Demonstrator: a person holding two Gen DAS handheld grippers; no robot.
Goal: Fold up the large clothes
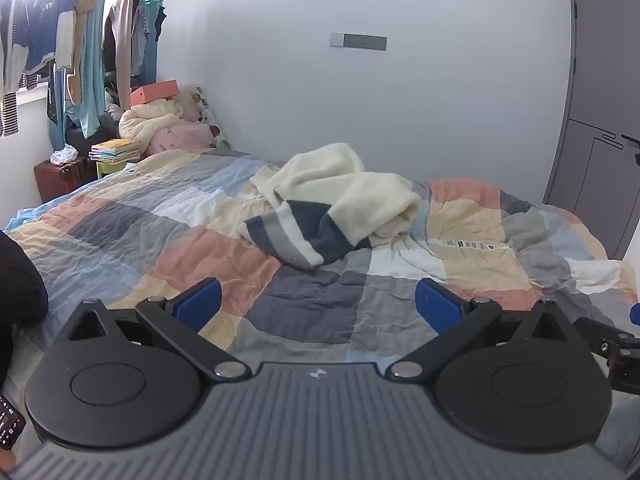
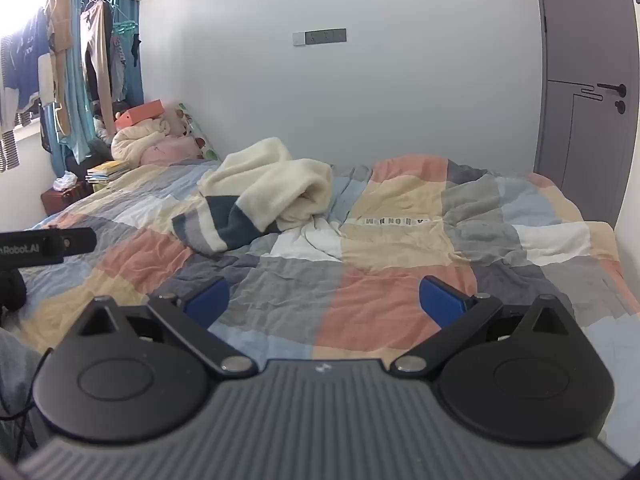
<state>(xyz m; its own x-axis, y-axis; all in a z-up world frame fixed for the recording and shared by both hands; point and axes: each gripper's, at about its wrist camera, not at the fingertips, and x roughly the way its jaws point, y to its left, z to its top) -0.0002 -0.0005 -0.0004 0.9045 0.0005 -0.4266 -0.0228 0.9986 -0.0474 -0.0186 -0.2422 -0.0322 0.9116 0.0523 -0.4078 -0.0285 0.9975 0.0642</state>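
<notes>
Bedroom with a gray wall (image 1: 440, 92) and a patchwork quilt (image 1: 208, 256) over the bed.

Fluffy cream sweater (image 1: 340, 196) with dark and gray stripes, lying bunched up near the middle of the quilt, toward the wall side. Left gripper (image 1: 318, 304) low over the near edge of the quilt, jaws wide, holding nothing. Right gripper (image 2: 324, 302) same way, jaws wide, well apart from the sweater. Hanging clothes (image 1: 80, 40) by the window in the far left corner. Gray door (image 2: 588, 100) at right.
</notes>
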